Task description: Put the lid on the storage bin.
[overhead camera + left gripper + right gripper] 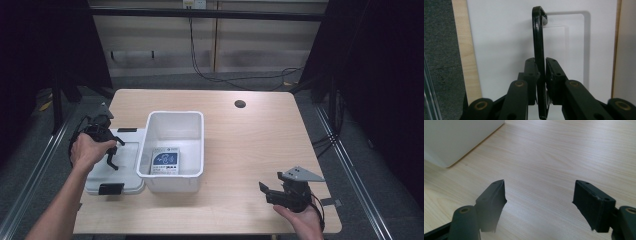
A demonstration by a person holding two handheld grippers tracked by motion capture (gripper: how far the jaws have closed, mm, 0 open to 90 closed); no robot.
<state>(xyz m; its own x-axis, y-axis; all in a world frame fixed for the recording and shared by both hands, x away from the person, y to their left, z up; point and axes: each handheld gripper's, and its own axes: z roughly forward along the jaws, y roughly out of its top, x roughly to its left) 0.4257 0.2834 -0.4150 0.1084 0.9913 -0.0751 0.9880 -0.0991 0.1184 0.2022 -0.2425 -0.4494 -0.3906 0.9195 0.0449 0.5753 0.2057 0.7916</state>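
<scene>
Left gripper (541, 75) of mine is pinching the thin black handle (538, 40) that stands up from the flat white lid (112, 172). I see its jaws pressed tight on both sides of that handle. Just beside the lid, touching it, sits the white bin (176, 131), and a white and blue packet (166, 161) lies inside; I can't read its writing. My right gripper (539, 202) hangs over the bare wooden table (250, 135), well apart, jaws spread wide, holding nothing.

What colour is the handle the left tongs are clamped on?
Black. The handle stands up from the white lid; clearest in the left gripper view.
</scene>
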